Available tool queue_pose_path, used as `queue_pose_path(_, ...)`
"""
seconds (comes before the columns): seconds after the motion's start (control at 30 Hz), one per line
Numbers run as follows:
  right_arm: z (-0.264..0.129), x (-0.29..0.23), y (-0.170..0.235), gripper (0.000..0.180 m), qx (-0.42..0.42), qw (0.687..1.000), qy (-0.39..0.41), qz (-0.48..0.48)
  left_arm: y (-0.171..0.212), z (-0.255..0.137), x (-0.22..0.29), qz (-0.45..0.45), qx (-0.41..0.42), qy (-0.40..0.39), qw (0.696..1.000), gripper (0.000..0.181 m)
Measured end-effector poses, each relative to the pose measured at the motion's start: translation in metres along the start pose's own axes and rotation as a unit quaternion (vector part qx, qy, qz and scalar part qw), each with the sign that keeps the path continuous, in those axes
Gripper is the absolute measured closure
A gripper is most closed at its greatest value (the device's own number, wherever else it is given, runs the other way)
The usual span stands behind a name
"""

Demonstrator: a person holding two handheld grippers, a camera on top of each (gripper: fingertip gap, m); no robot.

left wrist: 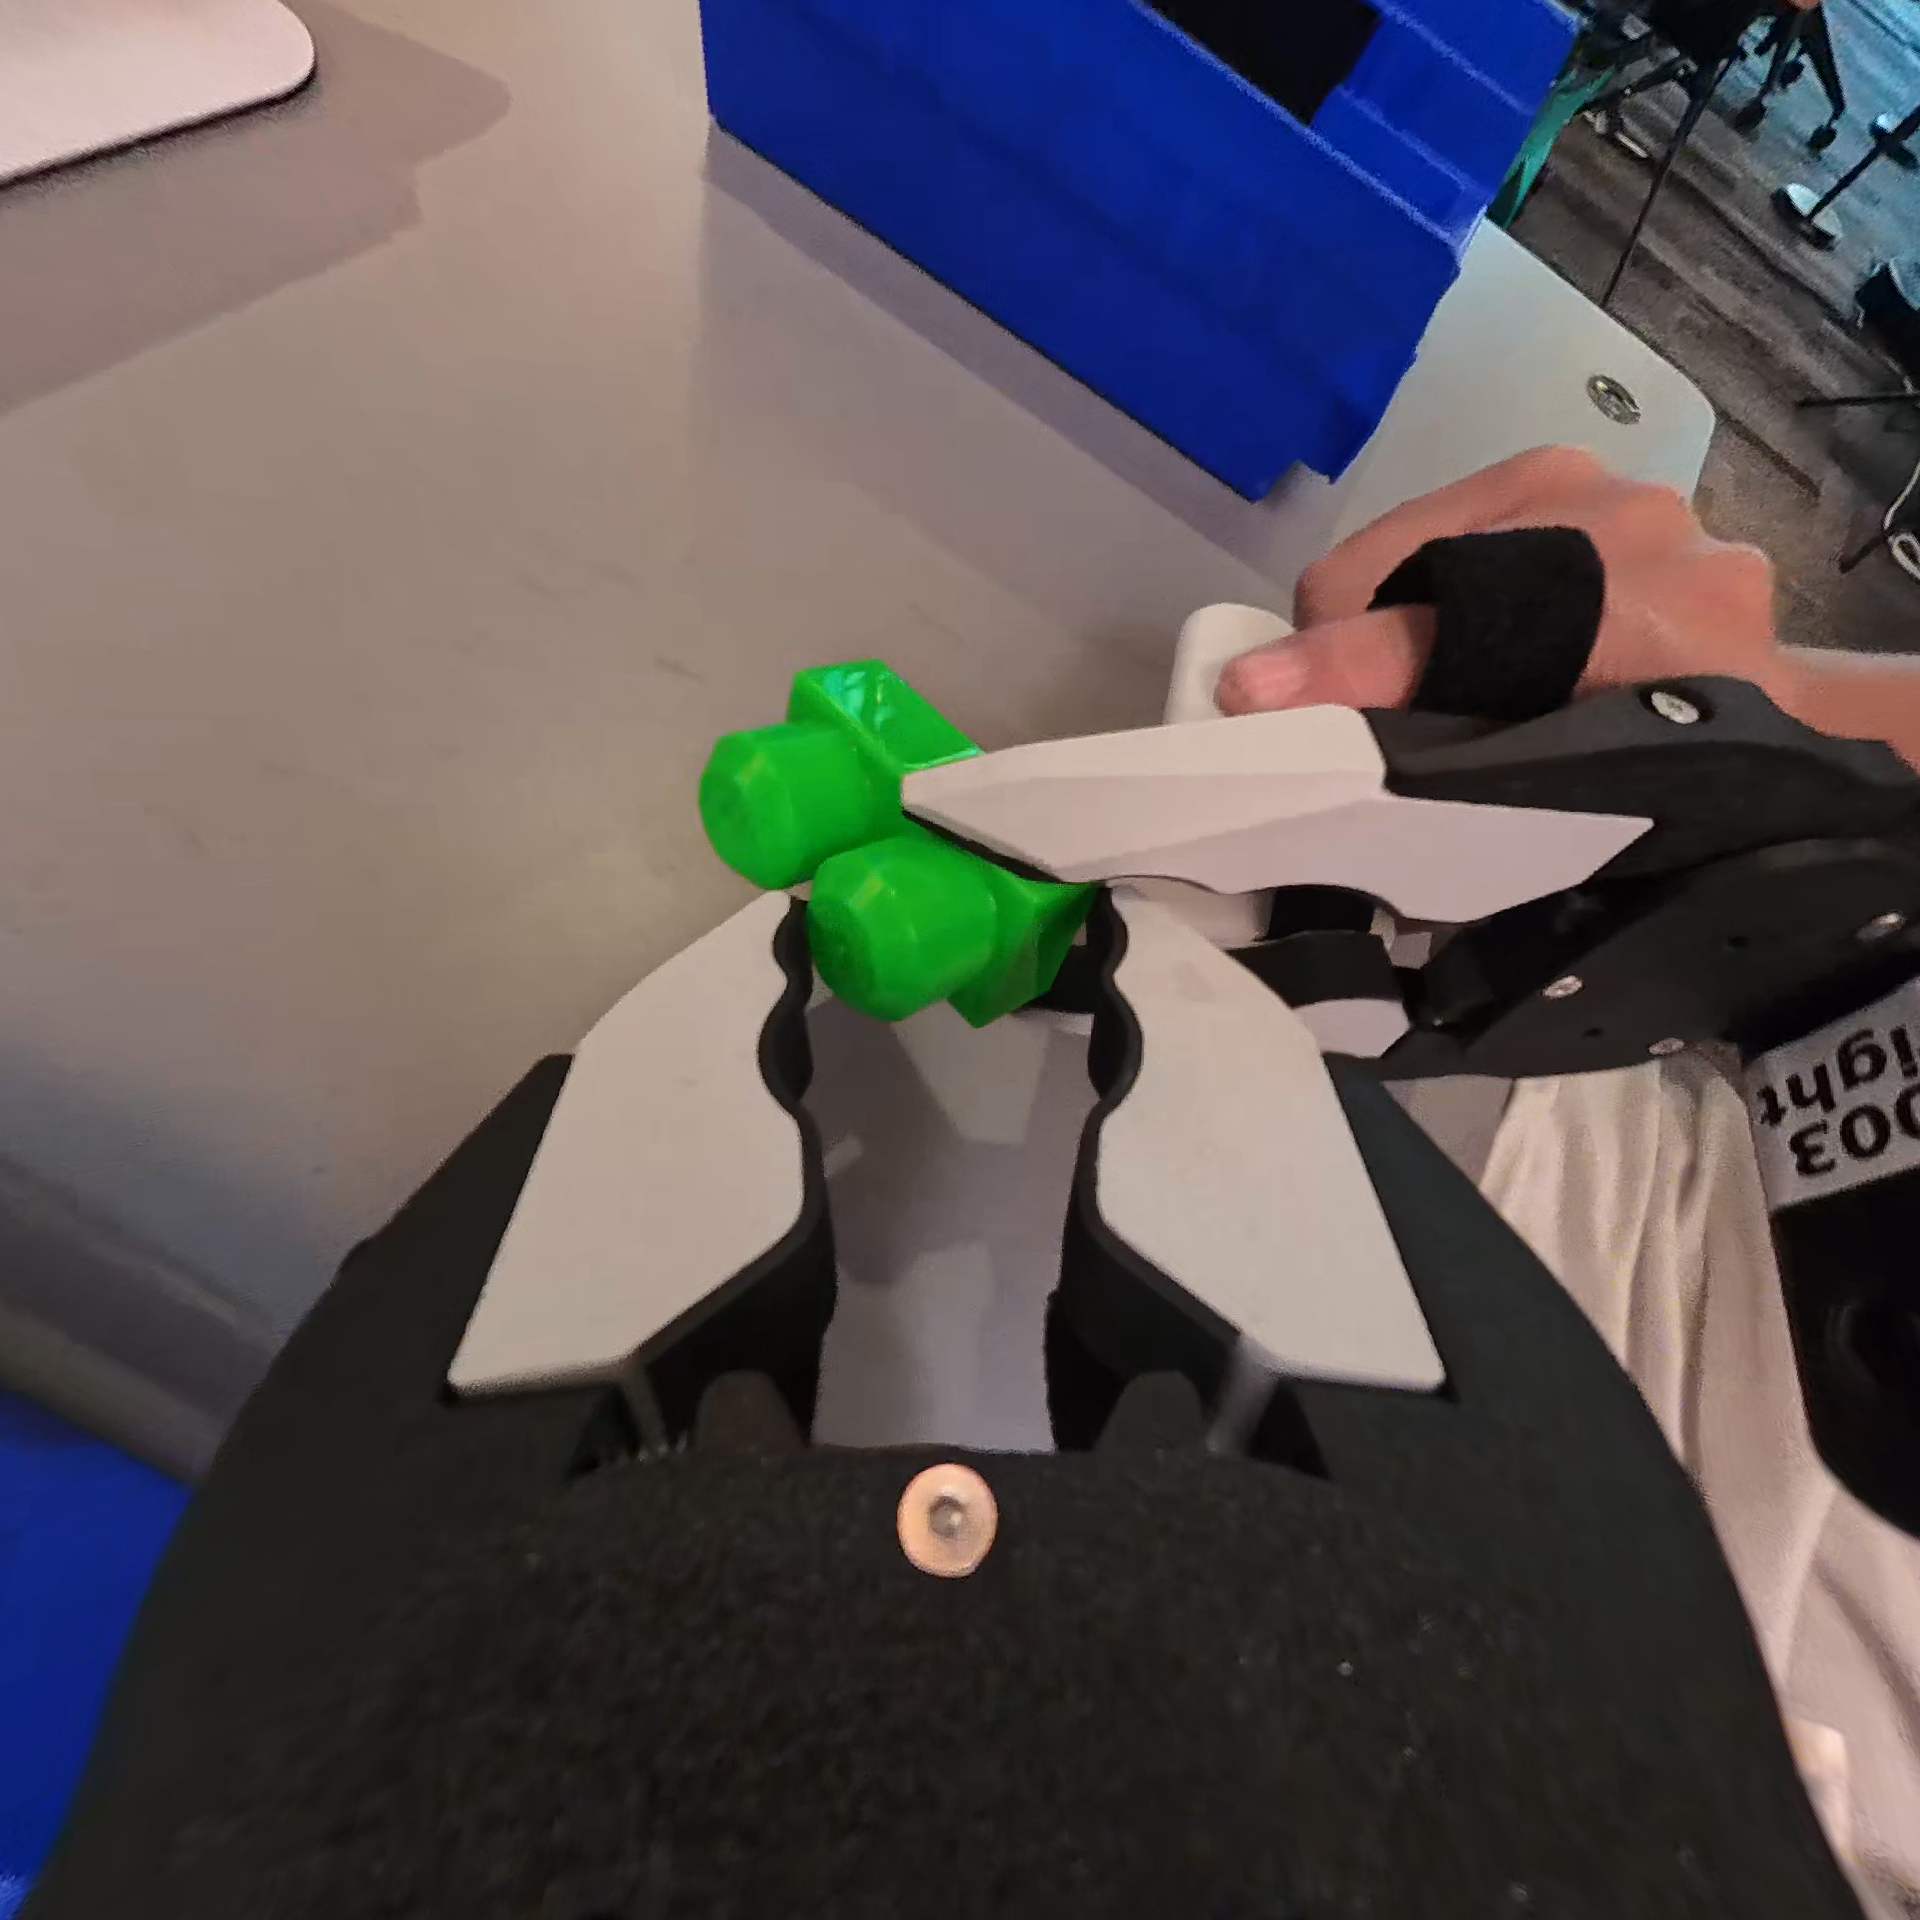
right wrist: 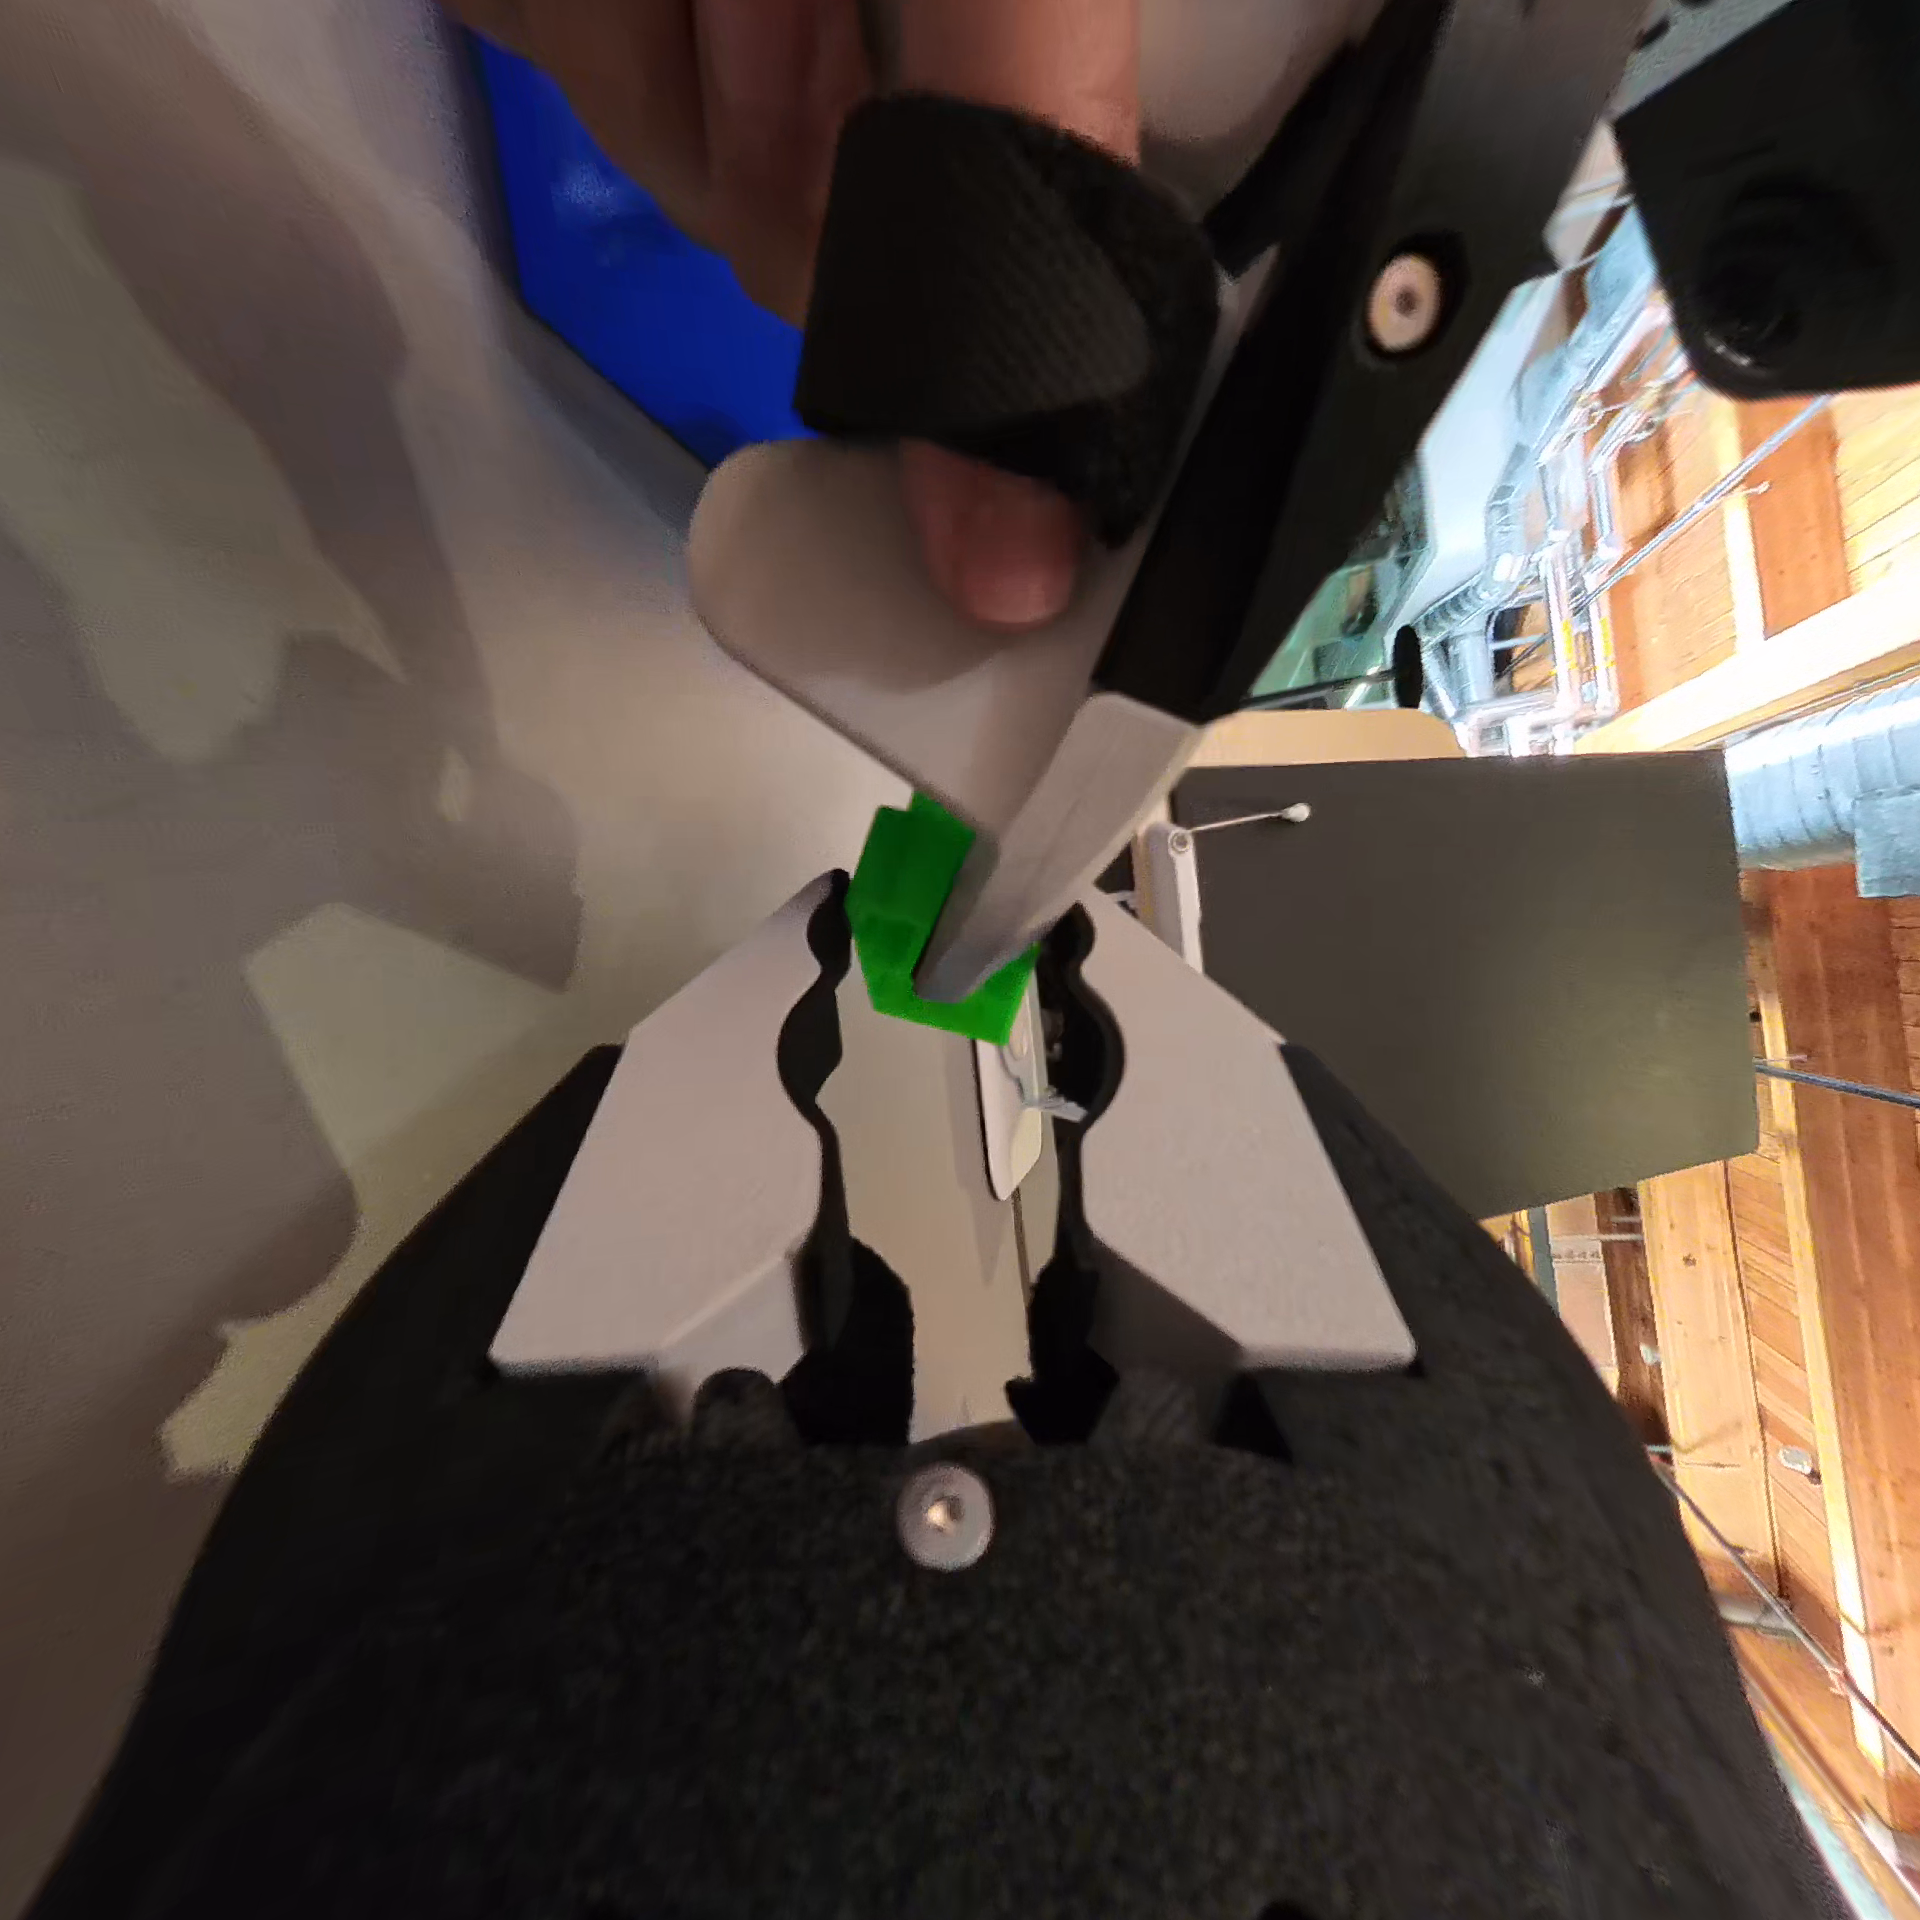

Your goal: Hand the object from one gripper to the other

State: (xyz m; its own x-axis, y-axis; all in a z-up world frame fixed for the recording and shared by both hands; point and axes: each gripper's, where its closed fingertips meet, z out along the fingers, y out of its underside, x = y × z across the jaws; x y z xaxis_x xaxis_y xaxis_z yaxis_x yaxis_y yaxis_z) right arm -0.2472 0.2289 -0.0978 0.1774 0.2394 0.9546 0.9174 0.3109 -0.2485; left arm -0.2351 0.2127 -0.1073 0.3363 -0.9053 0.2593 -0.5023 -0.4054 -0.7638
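A bright green plastic piece point(left wrist: 894, 883) with two round pegs hangs above the grey table point(left wrist: 416, 623). My left gripper point(left wrist: 951, 920) has it between its fingertips, and both black pads touch it. My right gripper point(left wrist: 935, 831) comes in from the right, with its upper finger point(left wrist: 1143, 810) lying over the piece and its lower finger under it. In the right wrist view the green piece point(right wrist: 904, 914) sits between the tips of my right gripper point(right wrist: 956, 904). One finger point(right wrist: 1039, 831) of the left gripper reaches down from above and presses into it. Both grippers look shut on it.
A blue bin point(left wrist: 1091, 208) stands at the back of the table. A white pad point(left wrist: 125, 83) lies at the far left corner. A hand point(left wrist: 1558, 582) holds the right gripper's handle. A dark panel point(right wrist: 1455, 987) and wooden shelving point(right wrist: 1818, 1143) are behind. Only a small space, under 4 cm, lies between the two pairs of fingers.
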Motion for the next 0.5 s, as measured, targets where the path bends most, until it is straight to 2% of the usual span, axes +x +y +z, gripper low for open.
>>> queue_pose_path(0.1, -0.004, -0.002, 0.003, 0.138, 0.024, 0.998, -0.024, 0.048, -0.003, -0.009, -0.018, 0.050, 0.010, -0.053, 0.997, 0.130)
queue_pose_path(0.17, -0.002, -0.003, 0.015, 0.127, 0.025, 0.990, -0.057, 0.123, -0.008, -0.018, -0.025, 0.082, 0.037, -0.067, 0.994, 0.130)
queue_pose_path(0.23, 0.002, 0.000, 0.028, 0.119, 0.031, 0.966, -0.100, 0.235, -0.017, -0.027, -0.015, 0.133, 0.085, -0.041, 0.987, 0.130)
queue_pose_path(0.27, 0.003, 0.003, 0.032, 0.120, 0.041, 0.944, -0.126, 0.303, -0.021, -0.031, -0.006, 0.164, 0.108, -0.025, 0.980, 0.130)
queue_pose_path(0.3, 0.001, 0.003, 0.030, 0.120, 0.066, 0.908, -0.173, 0.375, -0.023, -0.035, -0.002, 0.187, 0.121, -0.022, 0.975, 0.130)
queue_pose_path(0.37, -0.007, 0.014, 0.023, 0.120, 0.127, 0.812, -0.248, 0.513, -0.021, -0.037, 0.002, 0.220, 0.116, -0.023, 0.968, 0.130)
queue_pose_path(0.4, -0.015, 0.021, 0.017, 0.121, 0.166, 0.751, -0.291, 0.569, -0.021, -0.037, 0.004, 0.236, 0.116, -0.027, 0.964, 0.130)
queue_pose_path(0.5, -0.035, 0.043, 0.005, 0.120, 0.246, 0.537, -0.414, 0.693, -0.020, -0.034, 0.015, 0.267, 0.120, -0.017, 0.956, 0.130)
